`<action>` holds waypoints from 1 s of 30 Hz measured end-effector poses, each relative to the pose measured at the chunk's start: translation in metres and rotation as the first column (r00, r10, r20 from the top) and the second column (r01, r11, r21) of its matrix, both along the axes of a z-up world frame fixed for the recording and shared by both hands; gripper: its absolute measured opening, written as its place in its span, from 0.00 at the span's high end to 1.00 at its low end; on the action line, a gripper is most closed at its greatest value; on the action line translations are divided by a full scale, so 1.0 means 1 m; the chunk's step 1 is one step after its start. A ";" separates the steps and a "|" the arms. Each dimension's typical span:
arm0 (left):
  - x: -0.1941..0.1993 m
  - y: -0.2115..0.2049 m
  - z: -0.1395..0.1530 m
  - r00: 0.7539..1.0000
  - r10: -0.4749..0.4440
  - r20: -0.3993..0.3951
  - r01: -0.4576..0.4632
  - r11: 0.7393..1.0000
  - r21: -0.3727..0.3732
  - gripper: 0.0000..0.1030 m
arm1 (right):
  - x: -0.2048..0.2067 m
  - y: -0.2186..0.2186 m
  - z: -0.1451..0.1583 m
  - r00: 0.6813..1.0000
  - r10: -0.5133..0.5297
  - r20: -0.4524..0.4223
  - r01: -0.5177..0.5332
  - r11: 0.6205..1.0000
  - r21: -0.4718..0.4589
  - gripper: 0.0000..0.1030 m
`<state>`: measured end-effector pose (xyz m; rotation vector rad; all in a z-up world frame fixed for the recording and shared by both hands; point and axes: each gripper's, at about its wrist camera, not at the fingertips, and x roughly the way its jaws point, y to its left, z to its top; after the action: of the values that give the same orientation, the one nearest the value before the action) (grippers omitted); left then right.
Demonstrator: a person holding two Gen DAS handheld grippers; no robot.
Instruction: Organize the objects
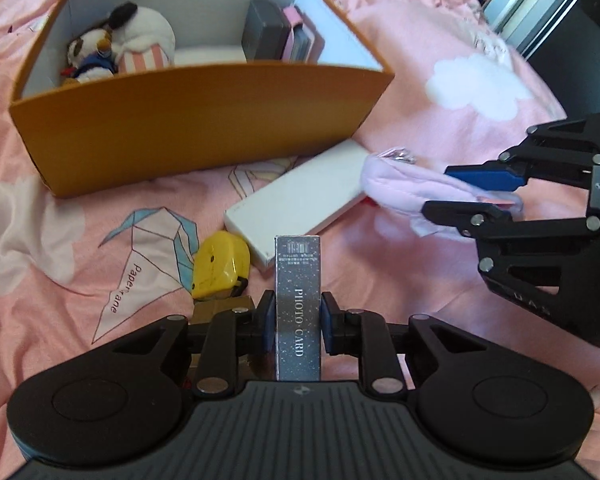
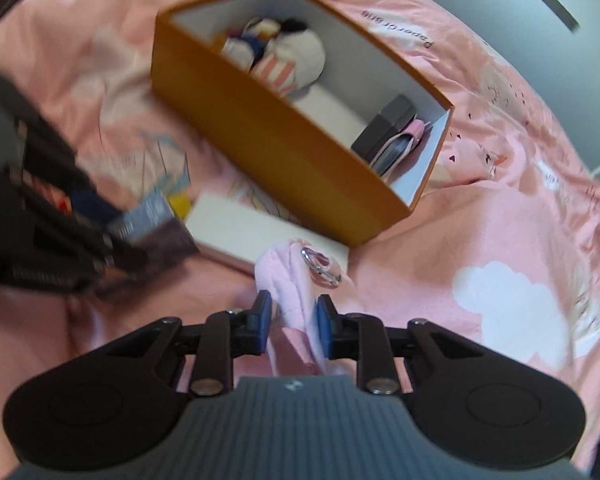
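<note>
Partly done, judging by contents: orange cardboard box (image 1: pixel 204 120) on the pink printed bedsheet (image 1: pixel 60 264) already holds a plush panda toy (image 1: pixel 116 44) at its left end and a dark grey case (image 1: pixel 262 34) plus a pink-edged case (image 1: pixel 300 38) upright at the right end, white lining bare between. Outside and left to sort: glossy yellow rounded plastic item (image 1: pixel 218 266), flat white rectangular box (image 1: pixel 300 204) just in front of the orange box. Left gripper (image 1: pixel 294 322) clamped on a slim glittery silver "PHOTO CARD" box (image 1: pixel 298 304), hard-edged, held upright near the sheet. Right gripper (image 2: pixel 291 322) closed on a soft pale-pink fabric pouch (image 2: pixel 290 280) with a metal clip ring (image 2: pixel 320 268), limp, touching the white box's edge.
</note>
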<state>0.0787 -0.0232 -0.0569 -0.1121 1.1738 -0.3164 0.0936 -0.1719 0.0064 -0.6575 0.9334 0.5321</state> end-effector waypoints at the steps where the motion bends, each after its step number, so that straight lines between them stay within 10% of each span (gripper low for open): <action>1: -0.001 0.002 0.004 1.000 0.006 0.010 -0.006 1.000 -0.006 0.76 | 0.002 -0.001 0.005 1.000 -0.019 -0.007 0.019 0.999 0.032 0.76; 17: 0.003 0.033 0.085 0.971 0.089 0.222 -0.063 0.991 -0.122 0.76 | 0.032 -0.035 0.072 0.970 -0.201 -0.138 0.244 0.786 0.567 0.76; 30: 0.070 0.070 0.120 0.931 0.184 0.315 -0.163 0.982 -0.092 0.76 | 0.110 -0.032 0.077 0.935 -0.275 -0.226 0.350 0.594 0.725 0.76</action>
<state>0.1484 0.0471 0.0632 -0.2112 0.8226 -0.2062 0.2035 -0.2038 0.0835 0.3121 0.7861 0.5759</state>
